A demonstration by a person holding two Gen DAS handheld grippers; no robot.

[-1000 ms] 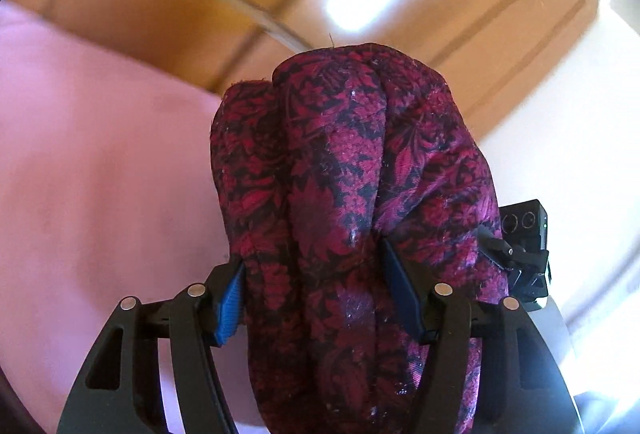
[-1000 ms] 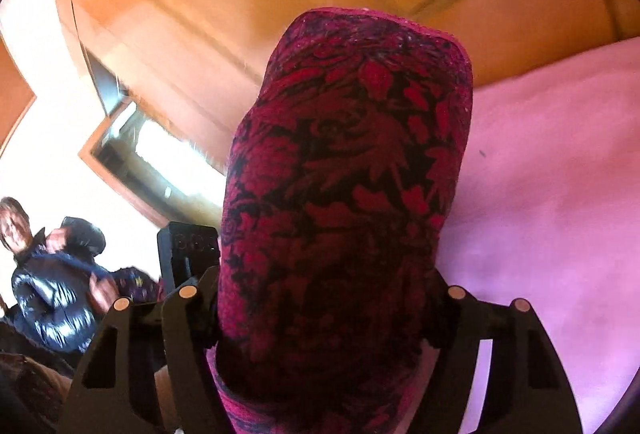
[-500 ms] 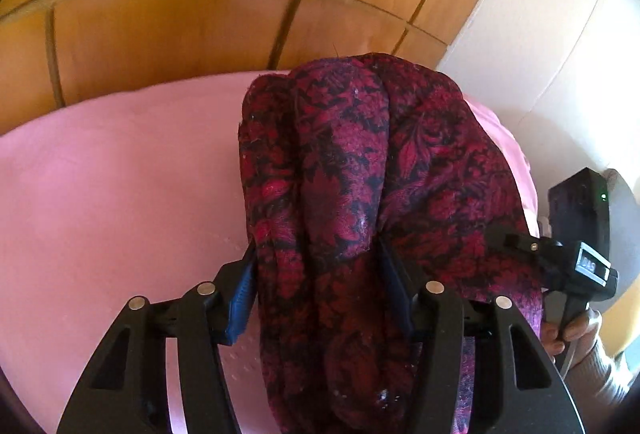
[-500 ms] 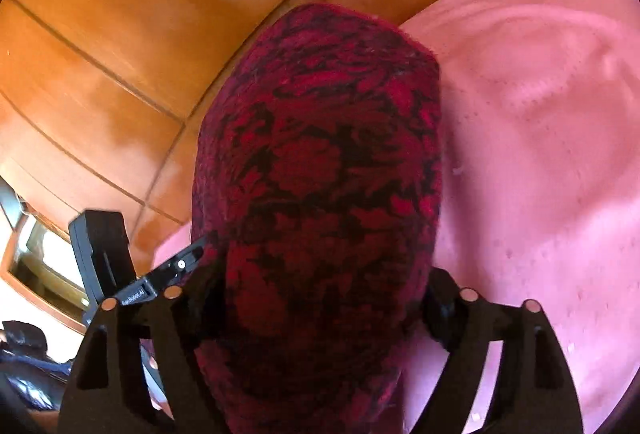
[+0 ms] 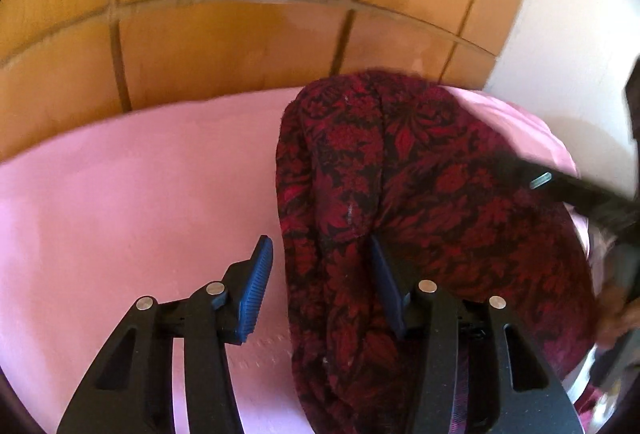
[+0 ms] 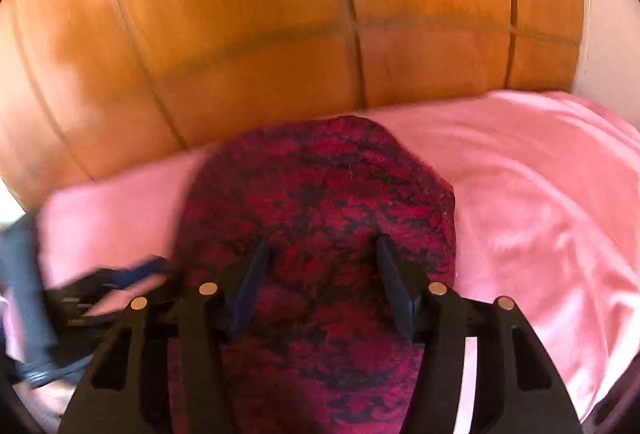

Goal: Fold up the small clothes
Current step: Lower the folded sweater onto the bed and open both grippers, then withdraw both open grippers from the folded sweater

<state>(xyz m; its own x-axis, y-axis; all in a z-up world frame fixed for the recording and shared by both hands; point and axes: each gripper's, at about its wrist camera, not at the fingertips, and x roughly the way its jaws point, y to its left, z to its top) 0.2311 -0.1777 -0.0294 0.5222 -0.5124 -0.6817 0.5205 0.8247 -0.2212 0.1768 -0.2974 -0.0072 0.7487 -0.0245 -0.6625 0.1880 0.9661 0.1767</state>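
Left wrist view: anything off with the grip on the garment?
Yes. The red-and-black patterned garment sits off-centre in the left gripper: bunched against one of the fingers, with pink sheet showing in a gap beside the other. The jaws are closing.

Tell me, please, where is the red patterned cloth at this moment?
In both wrist views the red patterned cloth lies on the pink sheet, before the wooden panels, with the left gripper and right gripper around its near end.
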